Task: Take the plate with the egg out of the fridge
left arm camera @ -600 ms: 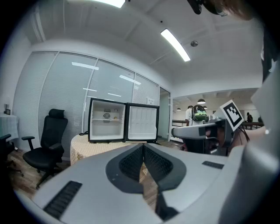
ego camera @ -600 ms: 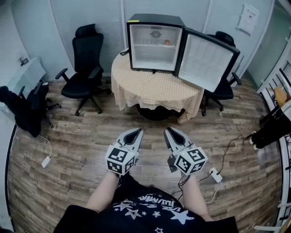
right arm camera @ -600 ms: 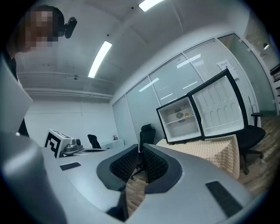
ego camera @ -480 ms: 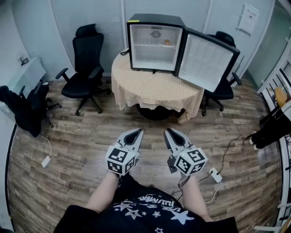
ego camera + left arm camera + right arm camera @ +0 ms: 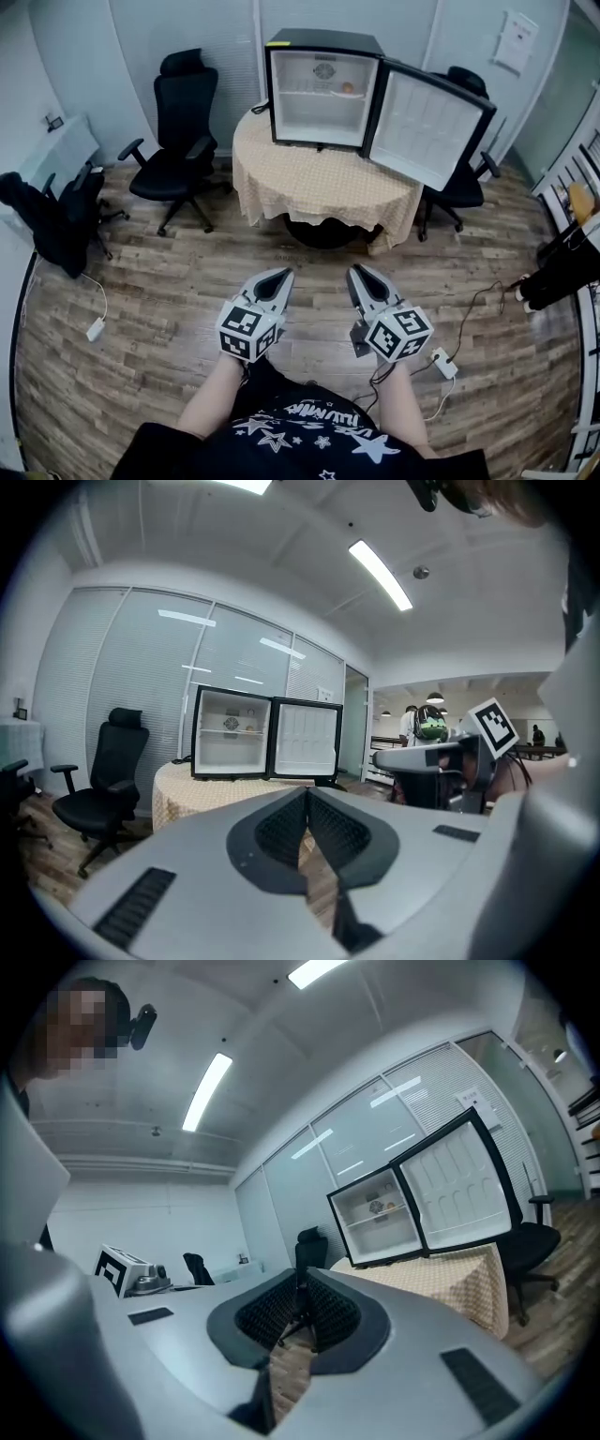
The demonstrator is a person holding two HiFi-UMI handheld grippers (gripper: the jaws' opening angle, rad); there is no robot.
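A small black fridge [image 5: 322, 86] stands on a round table with a beige cloth [image 5: 319, 187], its door [image 5: 427, 124] swung open to the right. On its upper shelf lies a plate with an egg [image 5: 346, 90], seen small also in the left gripper view as the plate [image 5: 251, 727] and in the right gripper view as the plate [image 5: 382, 1207]. My left gripper [image 5: 279, 277] and right gripper [image 5: 357, 274] hang side by side over the wooden floor, well short of the table. Both have their jaws together with nothing between them.
A black office chair [image 5: 174, 141] stands left of the table and another [image 5: 461, 183] behind the open door. A dark bag [image 5: 52, 220] sits at the far left. Cables and a power strip [image 5: 444, 360] lie on the floor at the right. People stand far off in the left gripper view.
The view has shifted slightly toward the fridge and both grippers have edged a little to the right. Their jaws stay together.
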